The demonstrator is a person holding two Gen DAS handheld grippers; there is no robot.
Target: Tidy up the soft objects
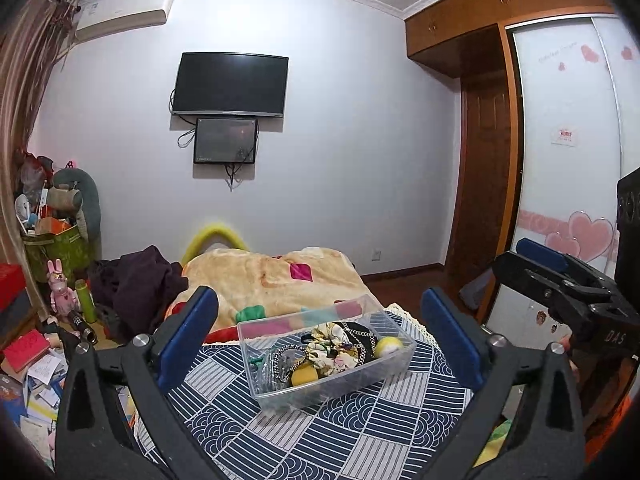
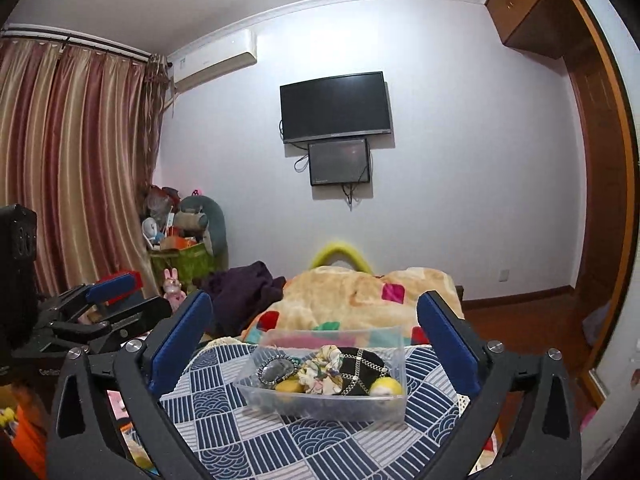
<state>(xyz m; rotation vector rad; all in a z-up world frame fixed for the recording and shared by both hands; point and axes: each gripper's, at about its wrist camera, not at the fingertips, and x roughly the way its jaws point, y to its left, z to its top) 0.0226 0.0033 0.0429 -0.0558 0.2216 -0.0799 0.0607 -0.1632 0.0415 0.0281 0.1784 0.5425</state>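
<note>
A clear plastic bin stands on a blue and white patterned cloth. Inside lie a floral scrunchie, a black chain-trimmed piece, a yellow sponge and a yellow and white ball. My left gripper is open and empty, held just short of the bin. My right gripper is open and empty, also just short of the bin. Each gripper shows at the edge of the other's view.
A cream blanket with coloured patches and dark clothes lie behind the bin. A cluttered green basket stands by the curtain. Books litter the floor at left. A wardrobe stands right.
</note>
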